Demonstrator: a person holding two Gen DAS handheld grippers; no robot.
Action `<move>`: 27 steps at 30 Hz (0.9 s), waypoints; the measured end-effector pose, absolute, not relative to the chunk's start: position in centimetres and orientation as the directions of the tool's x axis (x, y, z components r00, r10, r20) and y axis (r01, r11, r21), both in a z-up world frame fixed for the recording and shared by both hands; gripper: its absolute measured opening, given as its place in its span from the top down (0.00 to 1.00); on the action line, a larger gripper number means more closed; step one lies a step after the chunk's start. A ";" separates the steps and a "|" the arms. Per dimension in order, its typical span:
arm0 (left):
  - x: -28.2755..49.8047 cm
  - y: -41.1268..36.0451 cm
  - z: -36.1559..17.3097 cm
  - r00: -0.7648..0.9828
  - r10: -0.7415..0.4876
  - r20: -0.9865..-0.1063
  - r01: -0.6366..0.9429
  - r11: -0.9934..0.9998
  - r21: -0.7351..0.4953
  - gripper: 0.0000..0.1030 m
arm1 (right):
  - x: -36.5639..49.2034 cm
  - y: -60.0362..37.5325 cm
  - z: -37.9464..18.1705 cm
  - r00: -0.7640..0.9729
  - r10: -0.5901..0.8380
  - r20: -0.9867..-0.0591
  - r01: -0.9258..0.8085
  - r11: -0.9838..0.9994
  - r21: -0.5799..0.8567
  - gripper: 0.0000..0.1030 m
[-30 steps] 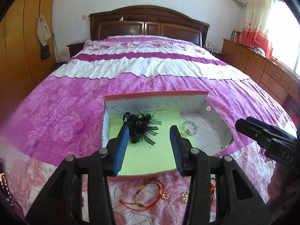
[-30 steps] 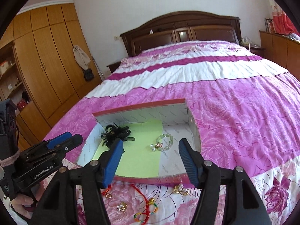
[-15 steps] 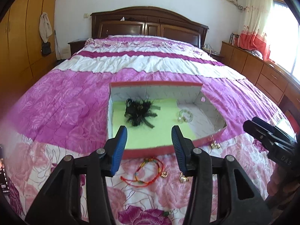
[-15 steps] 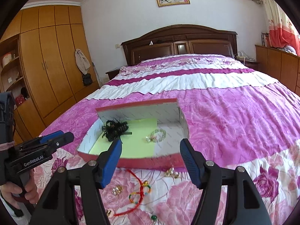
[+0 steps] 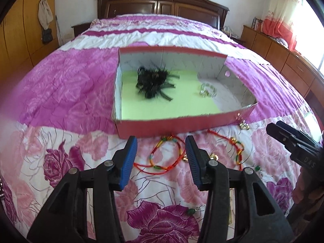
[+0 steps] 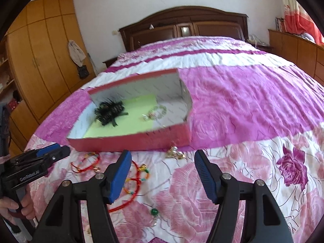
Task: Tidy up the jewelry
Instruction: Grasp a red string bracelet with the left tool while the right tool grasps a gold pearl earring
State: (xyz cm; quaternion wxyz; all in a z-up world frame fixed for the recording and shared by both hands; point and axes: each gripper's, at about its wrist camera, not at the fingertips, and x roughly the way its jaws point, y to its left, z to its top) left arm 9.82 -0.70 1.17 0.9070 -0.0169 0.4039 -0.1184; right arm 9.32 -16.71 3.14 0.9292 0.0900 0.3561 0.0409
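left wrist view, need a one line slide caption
Open left gripper hovers over a red cord bracelet on the bed, before a red box holding a black hair accessory and bead bracelet.

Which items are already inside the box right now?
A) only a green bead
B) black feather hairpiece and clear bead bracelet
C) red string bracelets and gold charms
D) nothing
B: the black feather hairpiece and clear bead bracelet lie inside the box, while the red string bracelets are on the bedspread in front of it.
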 end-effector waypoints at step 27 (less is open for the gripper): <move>11.8 -0.9 -4.0 0.573 -0.160 -0.804 0.177 0.982 -0.070 0.88 | 14.9 -17.2 -2.2 0.626 0.129 -0.769 0.062 0.975 0.214 0.43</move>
